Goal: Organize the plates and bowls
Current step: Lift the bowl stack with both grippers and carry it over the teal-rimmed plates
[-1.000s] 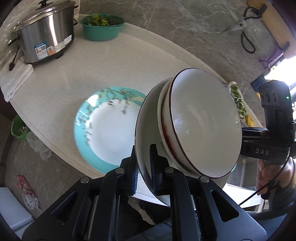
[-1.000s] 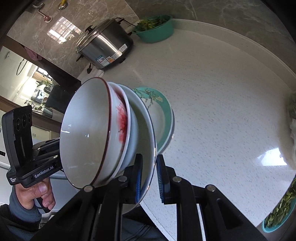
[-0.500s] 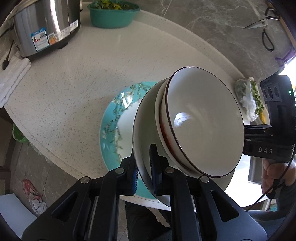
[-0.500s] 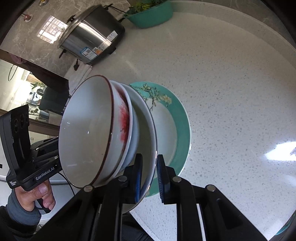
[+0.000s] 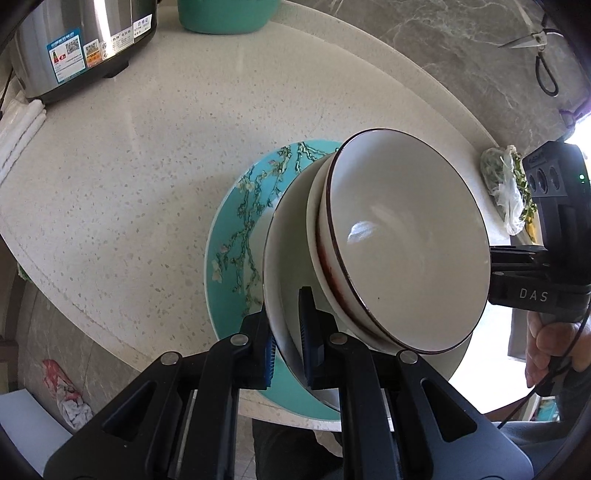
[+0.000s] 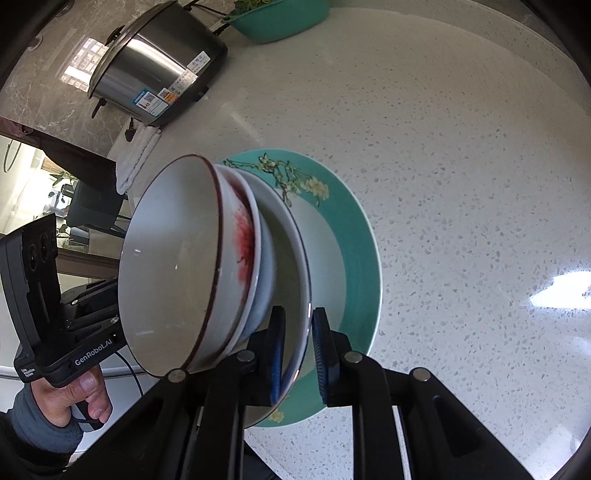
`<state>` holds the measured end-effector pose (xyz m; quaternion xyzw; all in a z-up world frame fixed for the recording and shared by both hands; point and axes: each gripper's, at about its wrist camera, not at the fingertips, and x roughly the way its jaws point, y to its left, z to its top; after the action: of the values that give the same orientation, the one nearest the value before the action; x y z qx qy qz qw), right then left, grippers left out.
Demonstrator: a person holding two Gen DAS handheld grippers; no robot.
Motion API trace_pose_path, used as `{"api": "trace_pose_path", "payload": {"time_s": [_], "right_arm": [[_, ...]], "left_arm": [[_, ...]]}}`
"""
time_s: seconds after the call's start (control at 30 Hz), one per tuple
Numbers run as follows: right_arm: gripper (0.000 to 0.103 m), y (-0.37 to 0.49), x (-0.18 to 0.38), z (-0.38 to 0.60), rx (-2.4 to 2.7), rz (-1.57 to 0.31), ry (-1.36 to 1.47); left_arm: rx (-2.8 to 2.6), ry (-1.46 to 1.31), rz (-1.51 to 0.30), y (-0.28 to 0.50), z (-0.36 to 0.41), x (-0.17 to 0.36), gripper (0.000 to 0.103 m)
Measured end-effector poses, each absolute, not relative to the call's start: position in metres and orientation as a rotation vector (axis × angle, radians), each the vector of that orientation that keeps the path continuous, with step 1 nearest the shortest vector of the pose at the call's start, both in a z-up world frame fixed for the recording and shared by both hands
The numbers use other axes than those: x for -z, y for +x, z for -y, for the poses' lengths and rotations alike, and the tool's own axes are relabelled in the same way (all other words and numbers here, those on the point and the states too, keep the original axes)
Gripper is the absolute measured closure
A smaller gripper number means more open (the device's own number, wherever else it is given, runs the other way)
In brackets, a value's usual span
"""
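Observation:
A white deep plate (image 5: 284, 258) with a thin dark rim carries nested bowls; the top bowl (image 5: 406, 251) is white with a brown rim. My left gripper (image 5: 286, 326) is shut on the plate's near rim. In the right wrist view my right gripper (image 6: 298, 332) is shut on the opposite rim of the same white plate (image 6: 291, 258), and the bowls (image 6: 177, 266) show a red flower pattern on one side. The stack hangs over a teal flowered plate (image 5: 236, 236) (image 6: 358, 240) on the table. Whether the two touch is hidden.
A steel rice cooker (image 5: 74, 44) (image 6: 155, 74), a teal basin of greens (image 6: 280, 18) and a folded white towel (image 6: 136, 155) stand at the table's far side. A bag of greens (image 5: 506, 188) lies at the right edge. The table's front edge (image 5: 110, 325) runs close to the teal plate.
Both grippers have come down with the stack and moved over the teal plate, which now looks larger and sits right beneath the stack. The grips are unchanged.

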<state>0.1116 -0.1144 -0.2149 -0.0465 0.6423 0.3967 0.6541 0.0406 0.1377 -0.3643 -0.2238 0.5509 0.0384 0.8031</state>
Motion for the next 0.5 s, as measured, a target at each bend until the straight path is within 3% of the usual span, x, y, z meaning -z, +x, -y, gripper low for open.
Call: {"api": "trace_pose_path", "payload": {"time_s": [0.5], "right_arm": [[0.085, 0.113, 0.217, 0.112, -0.904, -1.437, -0.111]], "left_arm": [[-0.088, -0.475, -1.159, 0.047, -0.134, 0.359, 0.091]]}}
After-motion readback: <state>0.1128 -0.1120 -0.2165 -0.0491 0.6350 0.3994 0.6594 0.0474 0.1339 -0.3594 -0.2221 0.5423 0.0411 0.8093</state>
